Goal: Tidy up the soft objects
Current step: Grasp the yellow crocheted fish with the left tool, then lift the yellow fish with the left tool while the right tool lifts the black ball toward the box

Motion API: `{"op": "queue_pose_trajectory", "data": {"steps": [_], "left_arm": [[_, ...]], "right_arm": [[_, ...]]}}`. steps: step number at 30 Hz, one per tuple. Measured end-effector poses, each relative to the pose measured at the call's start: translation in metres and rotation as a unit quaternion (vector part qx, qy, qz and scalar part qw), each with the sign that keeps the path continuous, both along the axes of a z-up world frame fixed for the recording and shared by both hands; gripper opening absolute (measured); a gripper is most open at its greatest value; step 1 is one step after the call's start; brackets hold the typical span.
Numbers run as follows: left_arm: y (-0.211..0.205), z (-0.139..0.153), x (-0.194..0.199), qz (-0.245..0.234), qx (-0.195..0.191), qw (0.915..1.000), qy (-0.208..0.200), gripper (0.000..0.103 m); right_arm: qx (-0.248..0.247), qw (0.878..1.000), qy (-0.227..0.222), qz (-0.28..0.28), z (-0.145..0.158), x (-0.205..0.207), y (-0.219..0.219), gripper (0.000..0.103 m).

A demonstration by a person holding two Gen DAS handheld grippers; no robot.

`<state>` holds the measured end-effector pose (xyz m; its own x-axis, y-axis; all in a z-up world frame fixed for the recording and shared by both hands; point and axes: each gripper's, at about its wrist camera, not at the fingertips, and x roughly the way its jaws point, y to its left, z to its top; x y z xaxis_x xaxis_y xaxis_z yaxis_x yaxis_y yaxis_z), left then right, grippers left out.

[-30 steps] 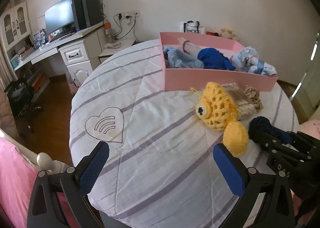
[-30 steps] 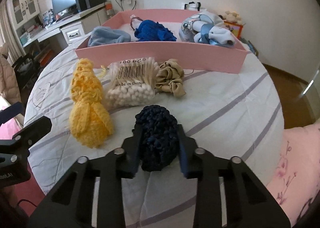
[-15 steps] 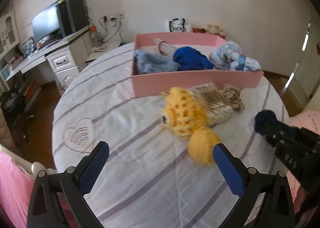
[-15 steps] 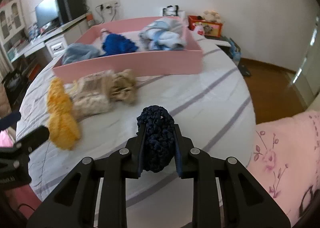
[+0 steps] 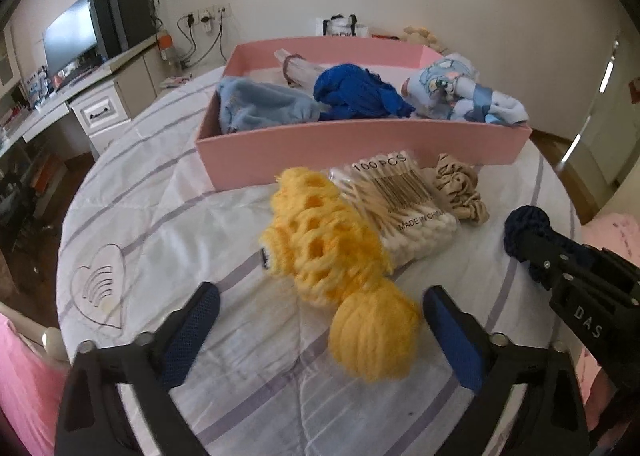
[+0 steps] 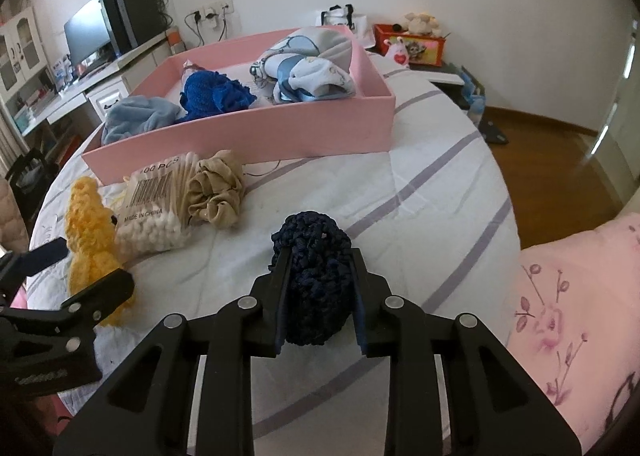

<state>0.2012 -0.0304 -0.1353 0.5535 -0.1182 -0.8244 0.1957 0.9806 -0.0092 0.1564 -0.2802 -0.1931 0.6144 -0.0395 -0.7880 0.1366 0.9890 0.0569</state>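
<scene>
Your left gripper has just been closing a little but stands wide, nothing pressed between its pads. The yellow crochet toy lies on the surface just ahead, its round tail end inside the gap toward the right finger, its long axis slanting ahead and left. This gripper is clearly the nearer one to it. Beyond sit the cotton swab pack, beige scrunchie and pink box. Your right gripper is clamped on the navy crochet piece, with the box ahead and left.
</scene>
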Motion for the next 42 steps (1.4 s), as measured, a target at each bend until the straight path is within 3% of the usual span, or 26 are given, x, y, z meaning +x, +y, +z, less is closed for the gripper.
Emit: {"op": "queue_pose_trajectory", "data": {"steps": [1, 3, 4, 7, 11, 27, 42], "left_arm": [[-0.001, -0.002, 0.003, 0.000, -0.002, 1.0000, 0.004, 0.073], [-0.003, -0.008, 0.008, -0.006, -0.008, 0.9998, 0.017, 0.061], [-0.003, -0.011, 0.009, -0.015, -0.023, 0.9993, 0.027, 0.048], [-0.006, -0.010, 0.004, -0.026, -0.022, 0.9993, 0.016, 0.029], [-0.009, -0.006, -0.007, -0.054, -0.014, 0.9984, 0.010, 0.026], [0.017, 0.028, -0.039, -0.036, -0.028, 0.9986, -0.028, 0.023], [0.045, 0.077, -0.070, -0.016, -0.041, 0.9958, -0.080, 0.023]], "right_arm": [[0.002, 1.000, 0.000, 0.000, -0.001, 0.000, 0.000, 0.026], [0.003, 1.000, 0.001, 0.000, -0.001, -0.002, -0.001, 0.026], [0.001, 1.000, 0.001, -0.001, -0.001, -0.002, 0.000, 0.026], [-0.005, 1.000, 0.001, -0.003, -0.002, -0.005, 0.003, 0.025], [-0.008, 1.000, 0.000, -0.005, -0.001, -0.008, 0.006, 0.024], [-0.013, 0.999, -0.021, 0.024, 0.018, -0.021, 0.026, 0.020], [-0.018, 0.994, -0.091, 0.053, 0.073, -0.042, 0.053, 0.020]]}}
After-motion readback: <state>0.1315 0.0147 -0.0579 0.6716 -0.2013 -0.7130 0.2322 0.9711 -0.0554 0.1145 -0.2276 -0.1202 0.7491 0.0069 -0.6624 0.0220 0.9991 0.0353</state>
